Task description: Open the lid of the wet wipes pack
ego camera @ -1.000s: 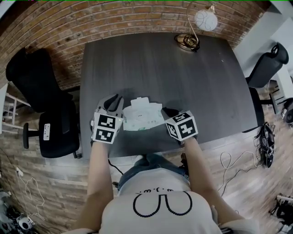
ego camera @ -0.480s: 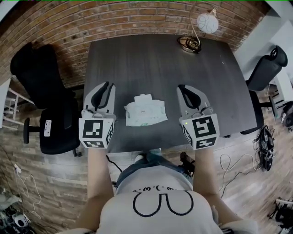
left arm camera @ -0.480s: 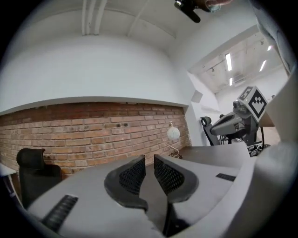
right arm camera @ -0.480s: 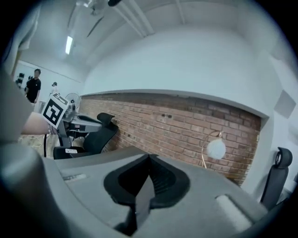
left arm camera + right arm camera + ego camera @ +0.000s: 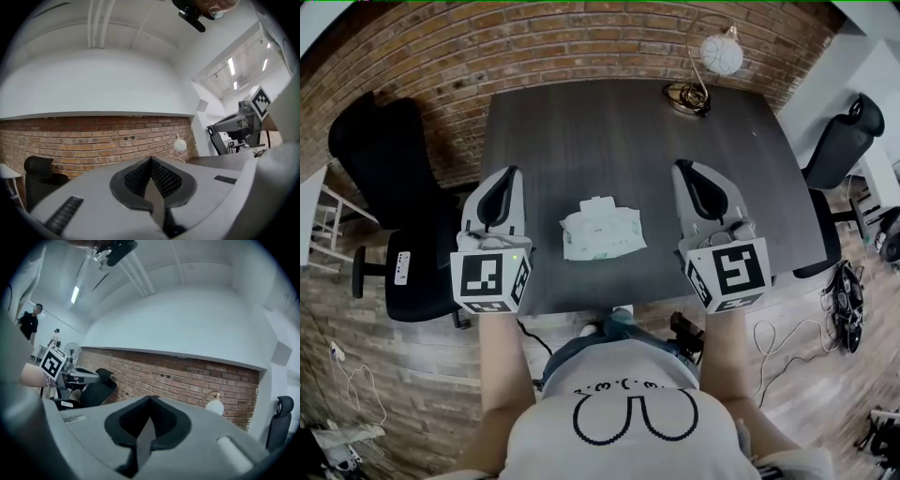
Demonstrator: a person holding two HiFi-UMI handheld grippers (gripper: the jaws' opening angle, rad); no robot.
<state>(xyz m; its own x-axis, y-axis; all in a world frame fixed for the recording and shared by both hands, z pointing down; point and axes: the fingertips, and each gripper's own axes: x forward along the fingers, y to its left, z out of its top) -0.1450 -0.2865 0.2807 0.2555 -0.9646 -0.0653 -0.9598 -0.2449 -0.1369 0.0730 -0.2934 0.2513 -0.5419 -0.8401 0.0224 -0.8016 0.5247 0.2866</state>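
**Wet wipes pack on dark table, with two hand-held grippers: item record**

Wet wipes pack (image 5: 602,232): soft white plastic pack with green print, lying flat on the dark grey rectangular wooden table (image 5: 609,131), near the edge closest to the person. A pale flap juts from the pack's far edge; whether the lid is open cannot be told. Nothing touches the pack.

Left gripper (image 5: 508,178): grey two-jaw tool with black pads, held left of the pack and well apart from it. Its jaws have just been closing and now stand clenched together with nothing between them, as its own view confirms (image 5: 151,159). Its marker cube (image 5: 490,281) sits nearer the person than the pack.

Right gripper (image 5: 684,171): matching grey tool, held right of the pack and well apart from it. Jaws clenched together on nothing (image 5: 150,398). Its marker cube (image 5: 729,274) likewise sits nearer the person than the pack.

White globe lamp (image 5: 722,54) on a curved brass stem: beyond the pack, at the table's far right corner.

Black office chair (image 5: 380,159): left of the pack, off the table.

Second black chair (image 5: 844,141): right of the pack, off the table.

Red brick wall (image 5: 534,37): beyond the pack, behind the table.
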